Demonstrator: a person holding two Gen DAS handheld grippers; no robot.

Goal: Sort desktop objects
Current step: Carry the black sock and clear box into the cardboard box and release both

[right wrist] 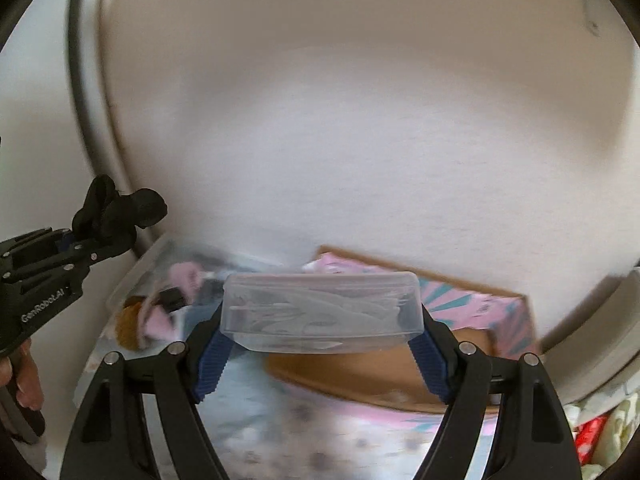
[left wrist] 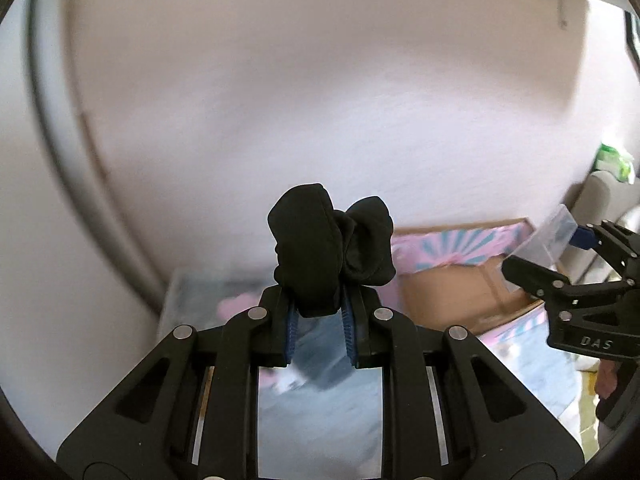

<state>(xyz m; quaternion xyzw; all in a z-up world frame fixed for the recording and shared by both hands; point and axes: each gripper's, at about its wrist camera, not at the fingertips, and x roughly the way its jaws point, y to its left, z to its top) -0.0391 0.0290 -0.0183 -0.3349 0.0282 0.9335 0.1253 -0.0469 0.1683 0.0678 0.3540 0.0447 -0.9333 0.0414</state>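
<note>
Carrying two finds above the sorting boxes

Left tongs (left wrist: 318, 312) pinch a black cloth bundle (left wrist: 320, 248); right tongs (right wrist: 320, 332) clamp a clear plastic case (right wrist: 322, 306) across its long axis, cardboard box (right wrist: 384, 376) lying nearer them, toward five o'clock.

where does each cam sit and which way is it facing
Left wrist: on the left tool, facing forward and down past its gripped black cloth; the right tool shows.
Right wrist: on the right tool, facing its clear plastic box; the left tool and fingers show.
Shared: cardboard box.
</note>
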